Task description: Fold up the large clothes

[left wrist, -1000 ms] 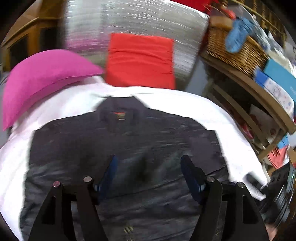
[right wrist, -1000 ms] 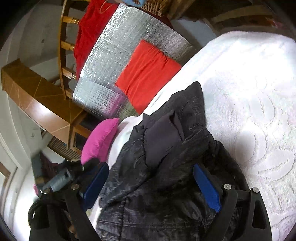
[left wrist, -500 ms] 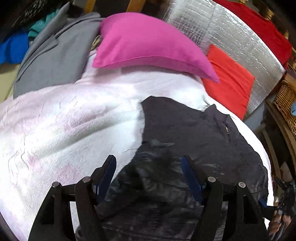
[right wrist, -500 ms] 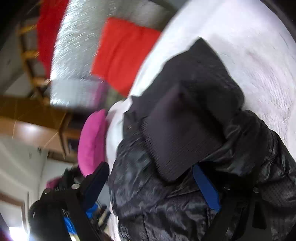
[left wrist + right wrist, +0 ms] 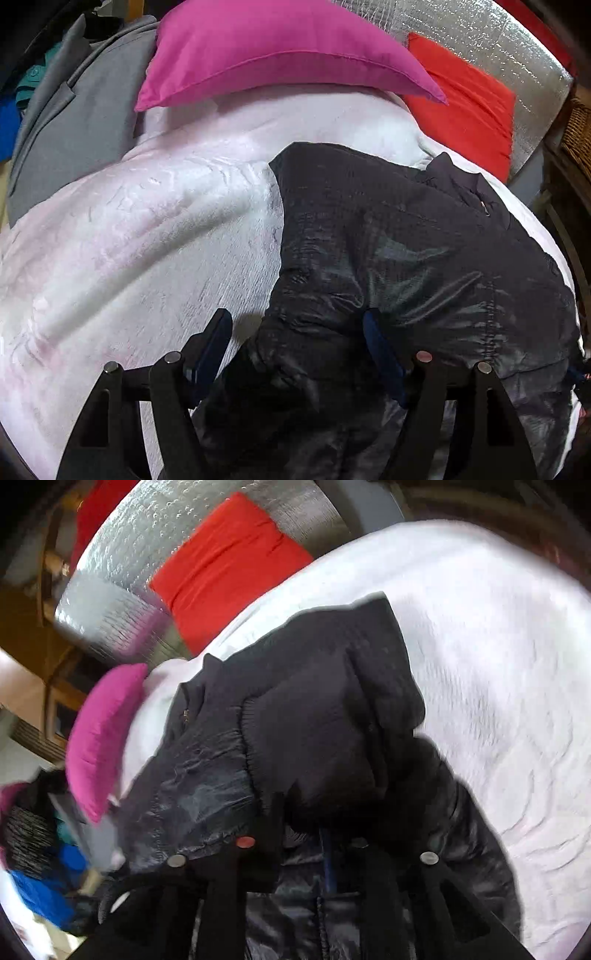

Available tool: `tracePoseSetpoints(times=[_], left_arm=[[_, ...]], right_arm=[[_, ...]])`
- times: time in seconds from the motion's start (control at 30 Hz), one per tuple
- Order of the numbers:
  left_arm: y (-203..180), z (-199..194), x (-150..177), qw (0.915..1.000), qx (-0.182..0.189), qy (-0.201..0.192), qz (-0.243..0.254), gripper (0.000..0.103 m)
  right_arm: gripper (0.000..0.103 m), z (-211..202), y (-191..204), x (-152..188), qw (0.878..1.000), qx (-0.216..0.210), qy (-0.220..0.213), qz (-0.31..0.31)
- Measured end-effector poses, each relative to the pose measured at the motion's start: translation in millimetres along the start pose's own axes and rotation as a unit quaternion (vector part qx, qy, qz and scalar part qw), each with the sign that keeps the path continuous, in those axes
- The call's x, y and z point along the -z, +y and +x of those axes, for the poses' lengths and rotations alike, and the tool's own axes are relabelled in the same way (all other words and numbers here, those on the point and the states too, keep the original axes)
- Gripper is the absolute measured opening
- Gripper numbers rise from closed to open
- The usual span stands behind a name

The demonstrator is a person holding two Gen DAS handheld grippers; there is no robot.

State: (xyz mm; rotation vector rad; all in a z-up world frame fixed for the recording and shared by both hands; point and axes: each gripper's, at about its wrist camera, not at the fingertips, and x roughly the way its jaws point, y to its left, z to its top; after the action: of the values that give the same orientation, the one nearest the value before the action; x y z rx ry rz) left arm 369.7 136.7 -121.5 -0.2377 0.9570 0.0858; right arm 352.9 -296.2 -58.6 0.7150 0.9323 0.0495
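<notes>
Left tongs (image 5: pixel 295 343) gape over the black jacket (image 5: pixel 406 229); right tongs (image 5: pixel 306 834) are closing on it.

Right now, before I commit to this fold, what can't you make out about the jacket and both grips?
- Right gripper pads, right wrist view: buried in black jacket fabric as the jaws close; contact unclear.
- Jacket hem, left wrist view: cut off by the bottom edge behind the left gripper.
- Clothes pile, right wrist view: motion-blurred.
</notes>
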Motion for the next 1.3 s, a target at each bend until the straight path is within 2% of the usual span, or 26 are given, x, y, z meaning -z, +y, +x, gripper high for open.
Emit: tracePoseSetpoints(times=[0.03, 0.1, 0.2, 0.27, 0.33, 0.37, 0.43, 0.53, 0.57, 0.63, 0.67, 0.7, 0.8, 0.83, 0.87, 0.93, 1.03, 1.07, 1.1, 1.13, 1.17, 1.2, 1.27, 1.3], left_arm=[[1, -2, -2, 1.0000, 0.003, 0.000, -0.003, 0.074], [7, -16, -7, 0.9994, 0.026, -0.011, -0.022, 0.074], [22, -40, -19, 0.9960, 0.064, -0.052, -0.032, 0.075], [30, -40, -31, 0.9949, 0.073, -0.054, -0.044, 0.075], [38, -28, -47, 0.9934, 0.089, -0.034, -0.065, 0.075], [43, -22, -51, 0.9926, 0.093, -0.024, -0.074, 0.075], [45, 0, -62, 0.9904, 0.104, -0.001, -0.090, 0.074], [40, 21, -70, 0.9895, 0.110, 0.021, -0.091, 0.073], [36, 26, -71, 0.9896, 0.111, 0.026, -0.087, 0.068], [28, 38, -77, 0.9903, 0.116, 0.034, -0.069, 0.038], [24, 41, -80, 0.9912, 0.115, 0.034, -0.056, 0.017], [22, 44, -84, 0.9921, 0.111, 0.032, -0.049, 0.012], [14, 42, -94, 0.9936, 0.111, 0.006, -0.022, 0.010], [14, 52, -94, 0.9951, 0.097, 0.012, -0.014, 0.010], [15, 67, -89, 0.9960, 0.083, 0.034, -0.007, 0.010], [14, 66, -87, 0.9965, 0.080, 0.022, 0.003, 0.011], [16, 49, -87, 0.9976, 0.068, 0.001, -0.012, 0.016], [14, 37, -86, 0.9989, 0.045, -0.011, -0.004, 0.020], [12, 24, -84, 0.9994, 0.018, -0.029, 0.006, 0.029], [9, 11, -81, 0.9988, 0.004, -0.046, 0.015, 0.034], [6, -4, -76, 0.9974, -0.004, -0.067, 0.027, 0.043], [0, -21, -69, 0.9951, -0.002, -0.091, 0.038, 0.054], [-11, -40, -57, 0.9914, 0.009, -0.118, 0.055, 0.065], [-19, -45, -51, 0.9899, 0.013, -0.126, 0.063, 0.066]], right_arm=[[0.056, -5, 2, 0, 1.000, -0.003, -0.003, -0.007], [0.074, -27, 12, 0, 0.999, 0.000, -0.021, -0.032], [0.074, -58, 32, 1, 0.994, 0.021, -0.062, -0.085], [0.074, -66, 53, 3, 0.989, 0.009, -0.075, -0.124], [0.074, -59, 81, 9, 0.981, -0.002, -0.072, -0.182], [0.074, -46, 100, 14, 0.971, 0.003, -0.067, -0.229], [0.074, -18, 117, 21, 0.959, 0.019, -0.046, -0.279], [0.074, 17, 115, 26, 0.953, 0.057, -0.016, -0.297], [0.074, 26, 112, 26, 0.953, 0.066, -0.009, -0.297], [0.074, 37, 102, 28, 0.953, 0.074, 0.004, -0.295], [0.074, 38, 95, 30, 0.952, 0.077, 0.012, -0.297], [0.074, 38, 90, 30, 0.951, 0.078, 0.017, -0.300], [0.074, 42, 81, 29, 0.948, 0.078, 0.023, -0.307], [0.074, 43, 78, 28, 0.949, 0.075, 0.022, -0.306], [0.074, 43, 77, 29, 0.950, 0.073, 0.021, -0.304], [0.074, 44, 76, 31, 0.948, 0.075, 0.019, -0.307], [0.074, 44, 76, 32, 0.948, 0.076, 0.019, -0.308], [0.074, 41, 76, 33, 0.949, 0.074, 0.018, -0.306], [0.074, 39, 76, 31, 0.950, 0.071, 0.017, -0.302], [0.074, 35, 77, 31, 0.952, 0.069, 0.017, -0.299], [0.074, 25, 78, 29, 0.955, 0.059, 0.013, -0.290], [0.074, 13, 79, 27, 0.958, 0.043, 0.003, -0.284], [0.074, -5, 80, 22, 0.960, 0.024, -0.023, -0.277], [0.076, -13, 79, 16, 0.962, 0.018, -0.037, -0.270]])
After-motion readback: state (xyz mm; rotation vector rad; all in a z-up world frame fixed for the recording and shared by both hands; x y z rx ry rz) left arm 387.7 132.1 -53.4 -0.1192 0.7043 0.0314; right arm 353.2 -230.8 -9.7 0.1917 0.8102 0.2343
